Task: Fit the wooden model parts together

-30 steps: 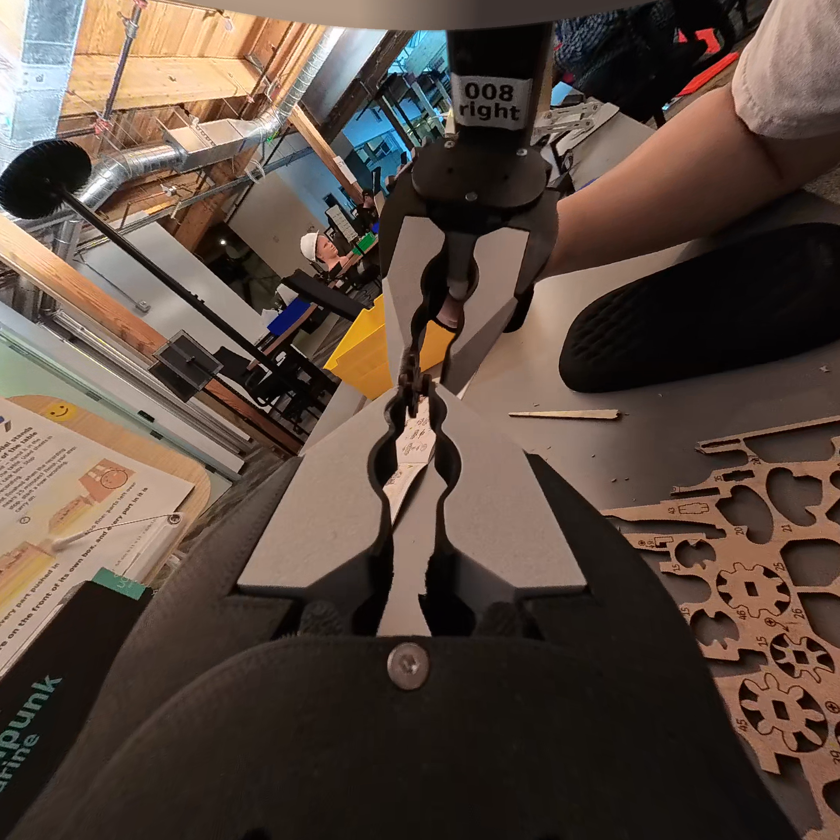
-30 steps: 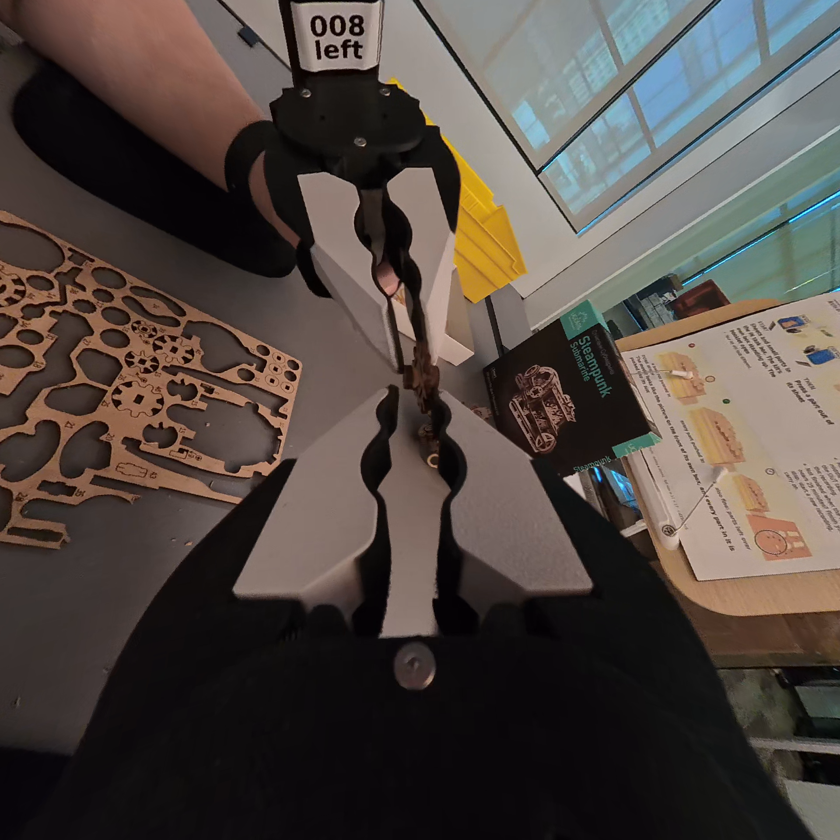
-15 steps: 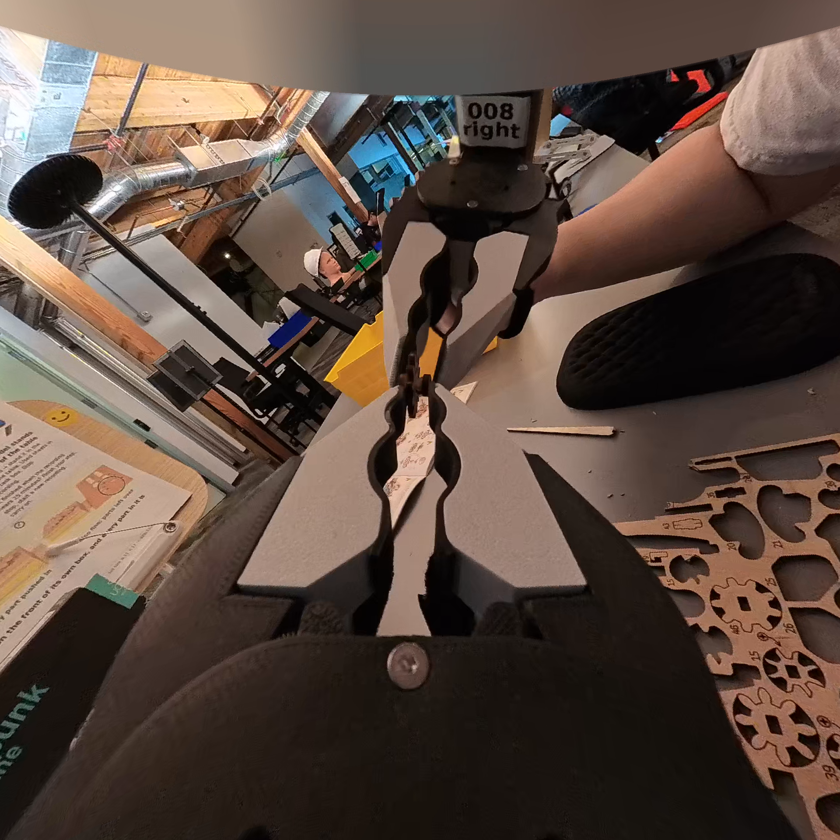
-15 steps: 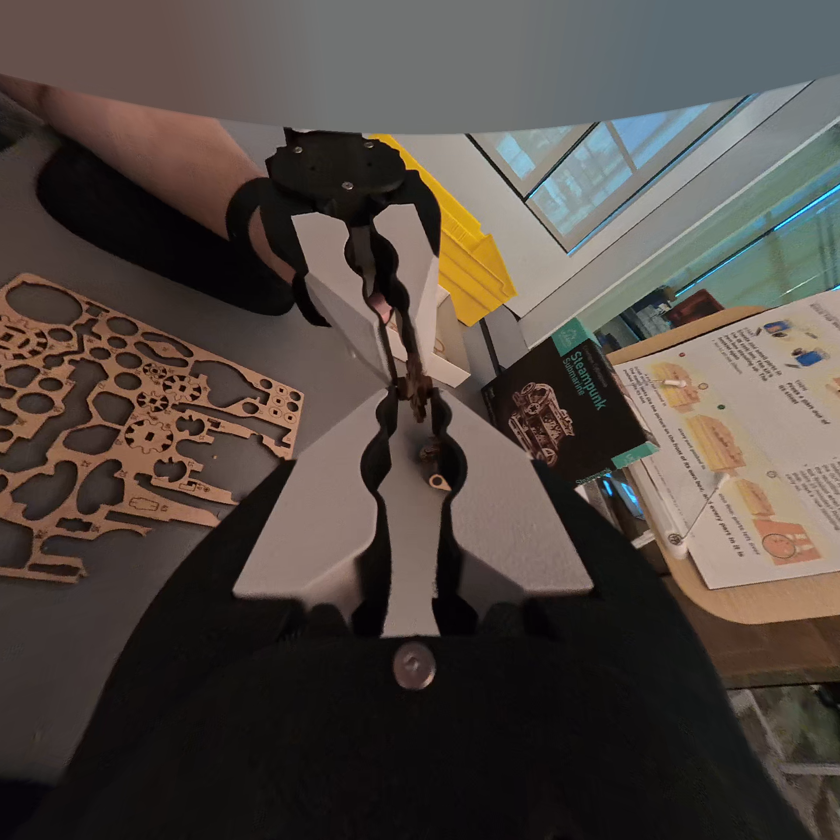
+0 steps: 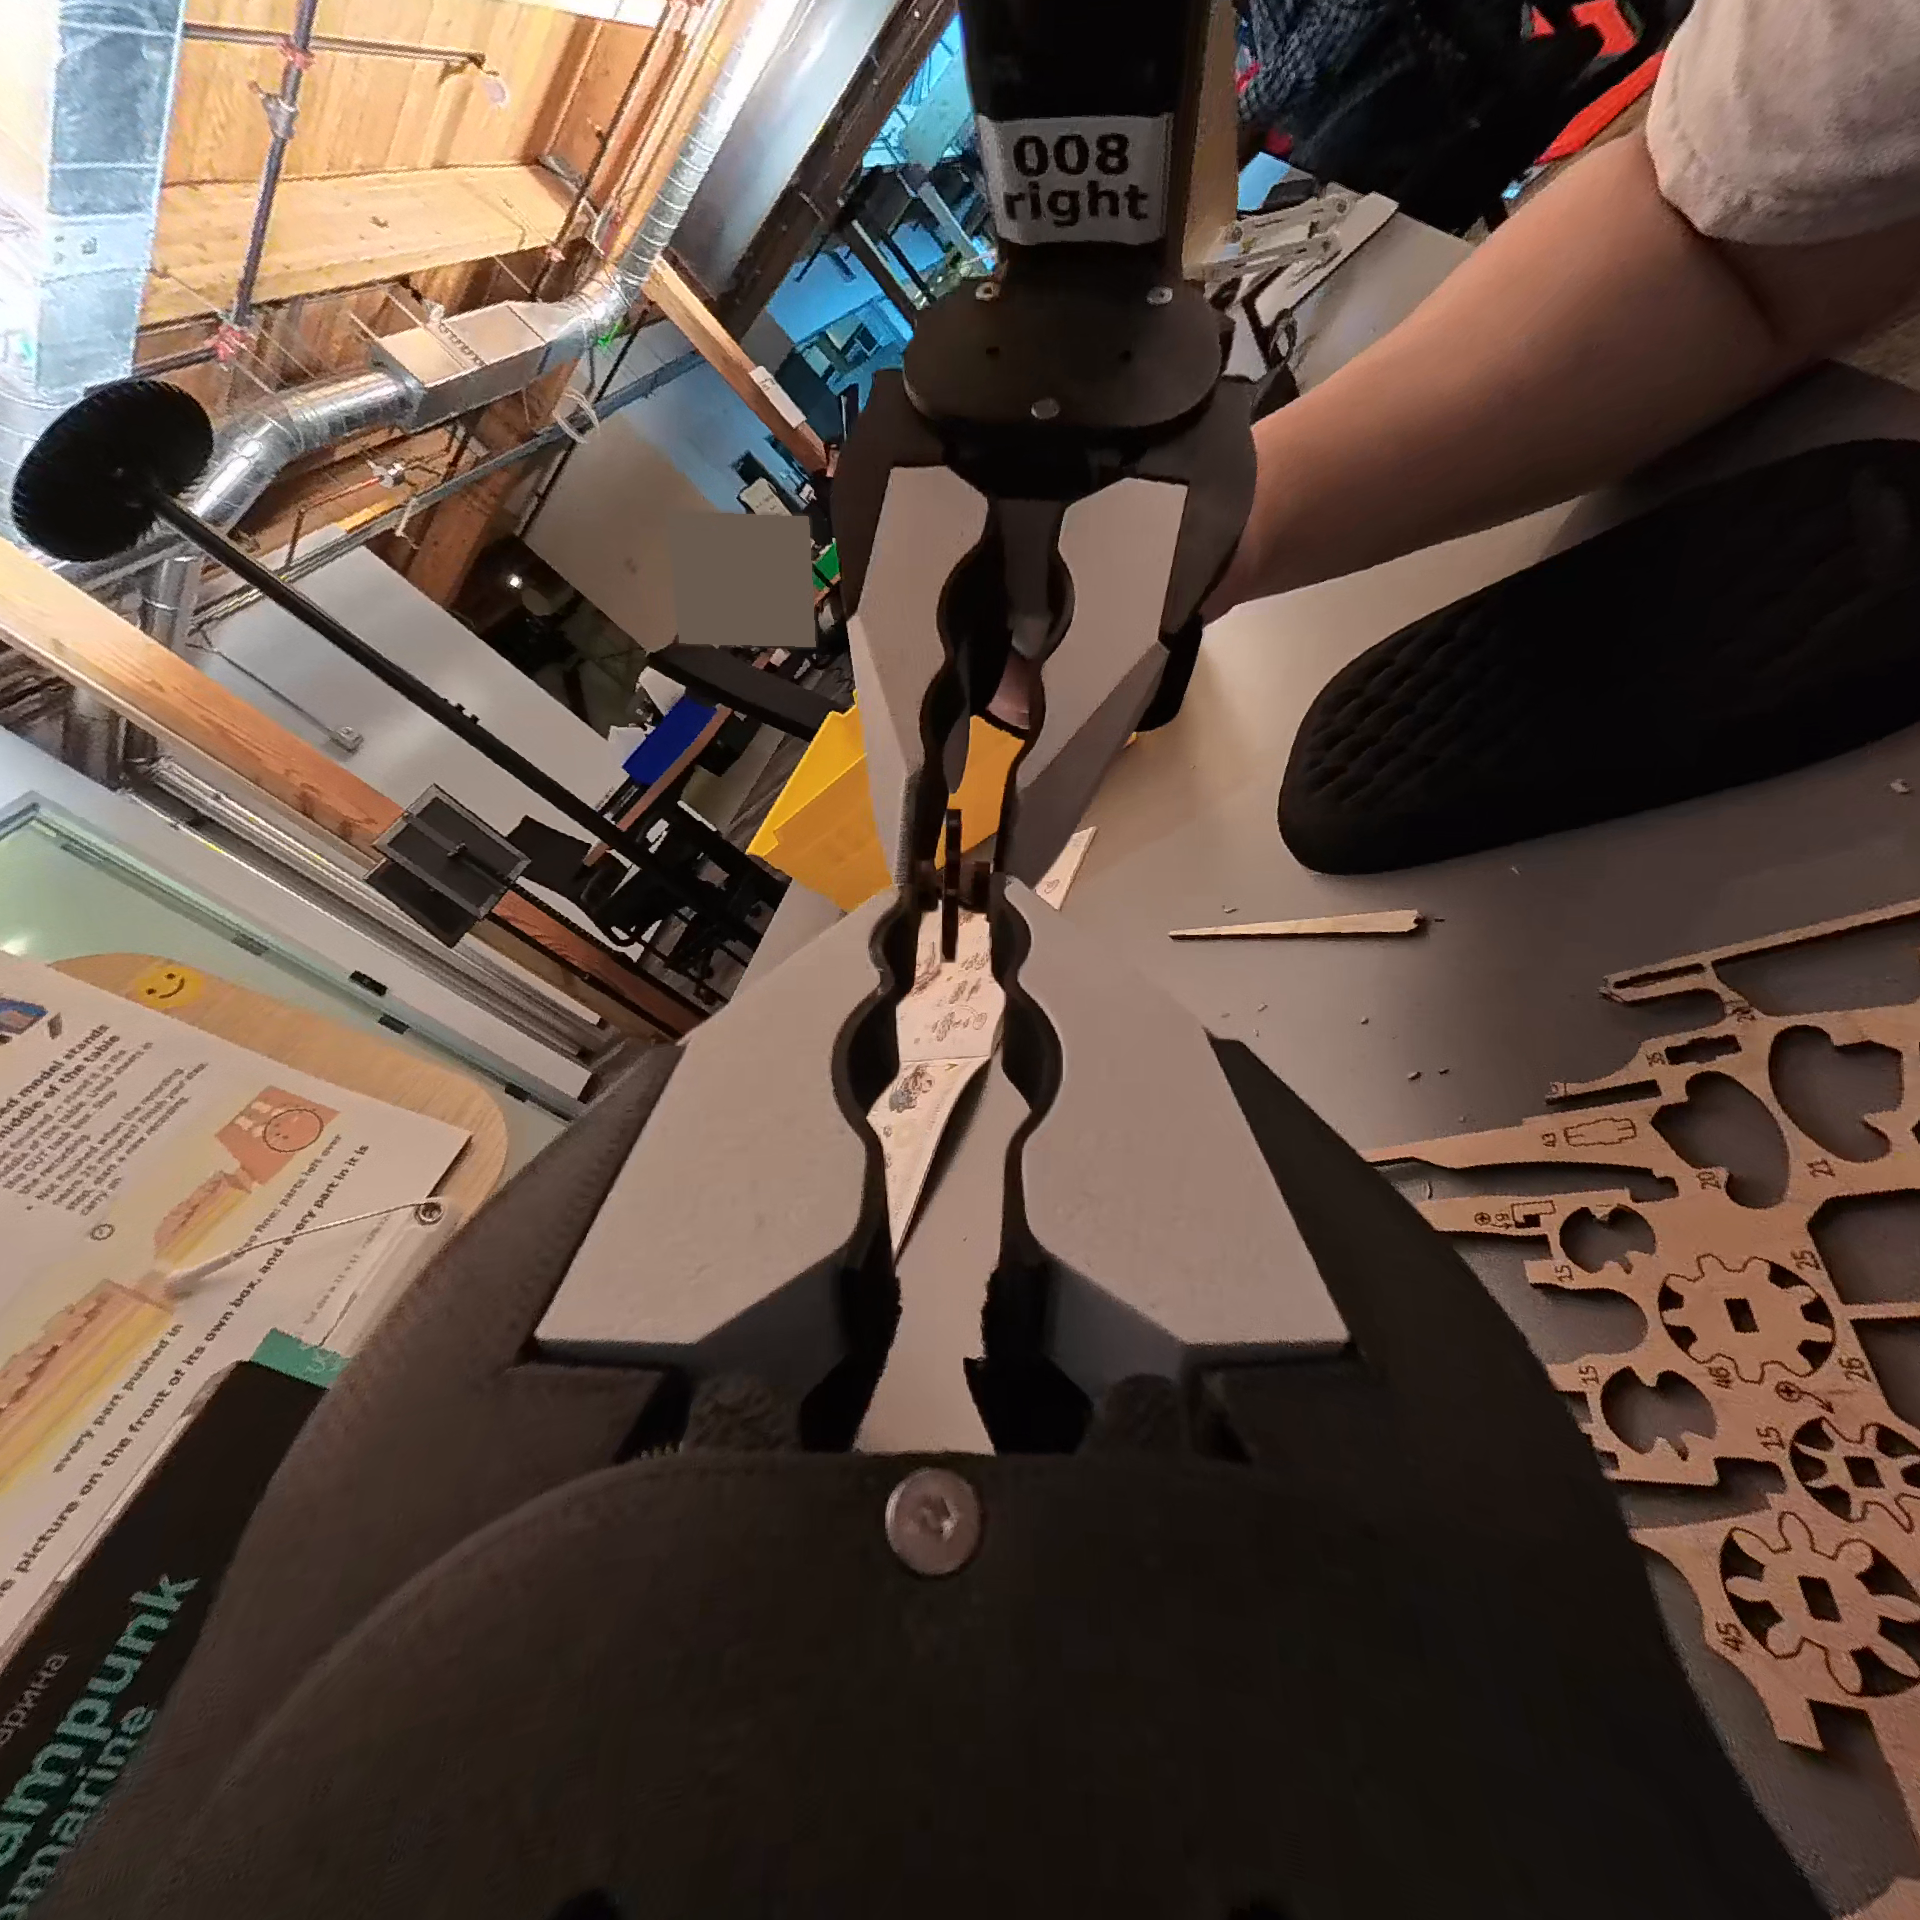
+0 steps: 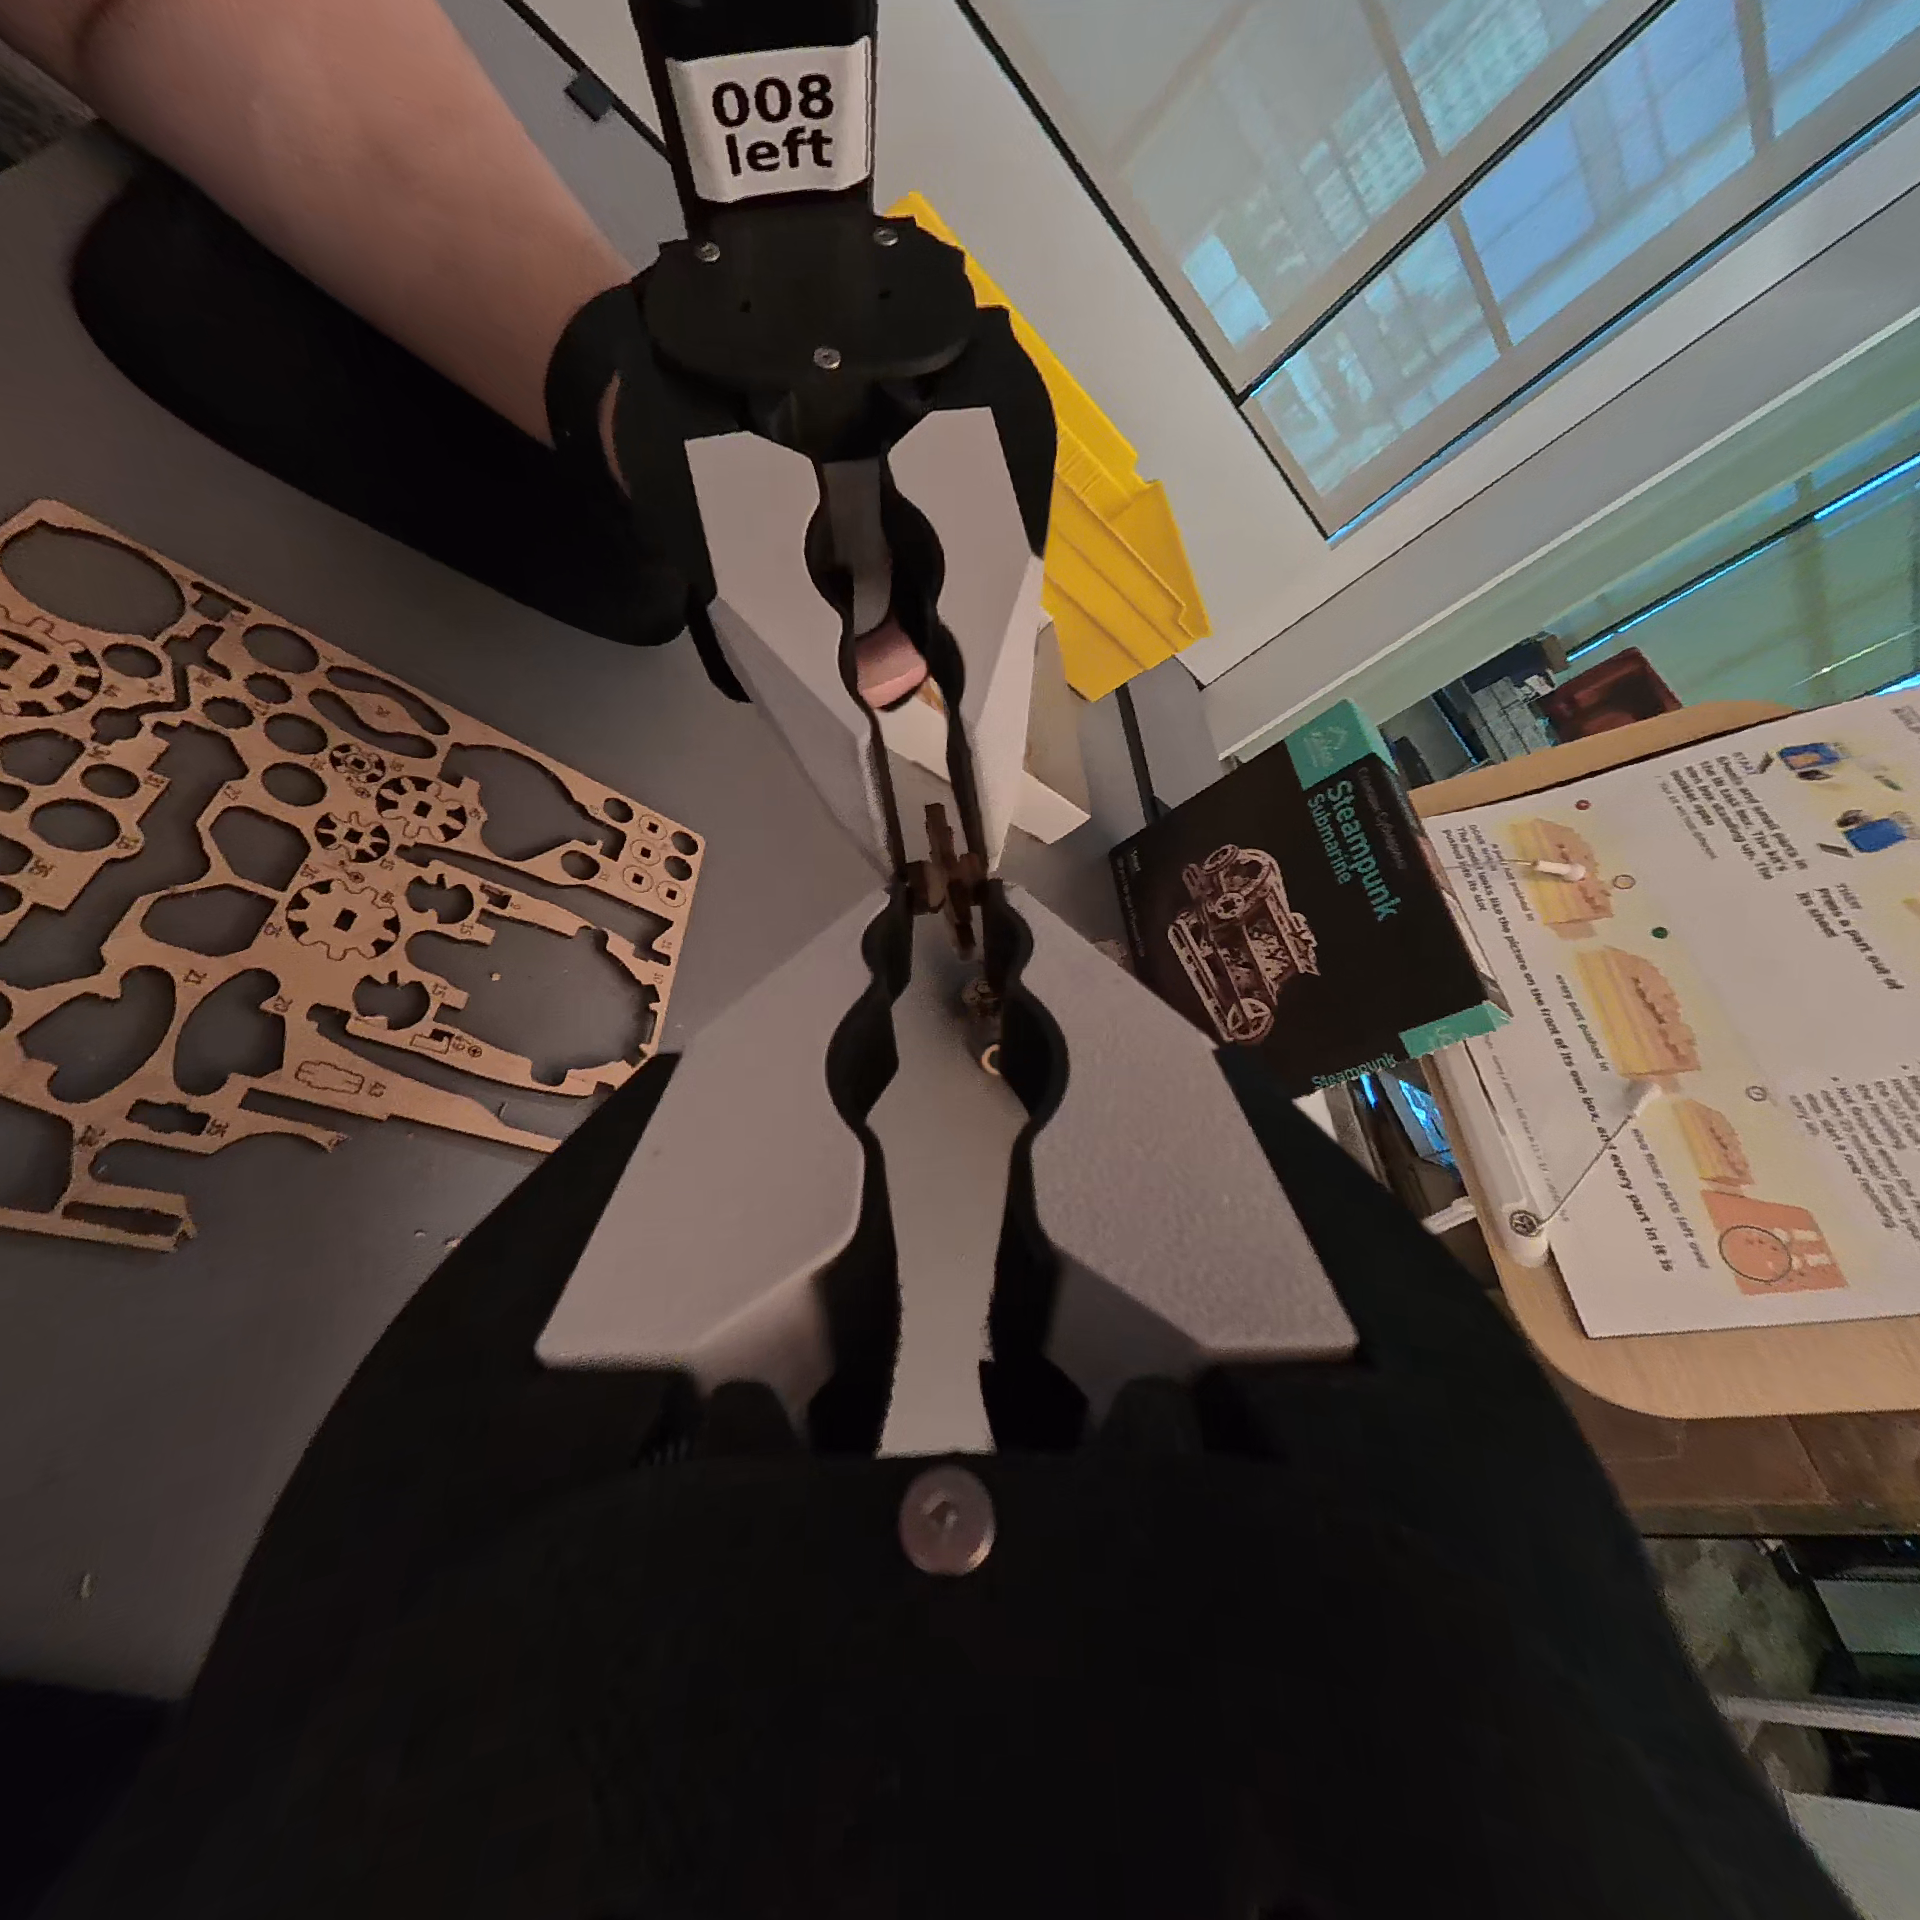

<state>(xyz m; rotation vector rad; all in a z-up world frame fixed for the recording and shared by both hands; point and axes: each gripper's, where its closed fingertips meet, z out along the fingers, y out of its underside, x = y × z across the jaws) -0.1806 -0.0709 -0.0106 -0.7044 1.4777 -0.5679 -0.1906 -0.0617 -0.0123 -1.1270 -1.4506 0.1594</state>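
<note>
Two hand-held grippers meet tip to tip above a grey table (image 5: 1558,997), each pinching a small wooden part at the point where the tips converge. The left gripper (image 5: 948,914) has its fingers drawn close on a thin dark wooden piece (image 5: 952,883) standing on edge, while the right gripper (image 6: 940,914) is likewise closed on a small brown gear-like piece (image 6: 948,883); the two parts touch or overlap right between the opposing fingertips (how far they are seated cannot be told). A laser-cut plywood sheet (image 6: 312,883), many of its slots already empty, lies flat on the table to one side, with a loose wooden sliver (image 5: 1299,925) near it. A dark kit box (image 6: 1299,914) stands near an instruction sheet (image 6: 1714,987), and a yellow bin (image 6: 1101,540) sits behind the grippers.
</note>
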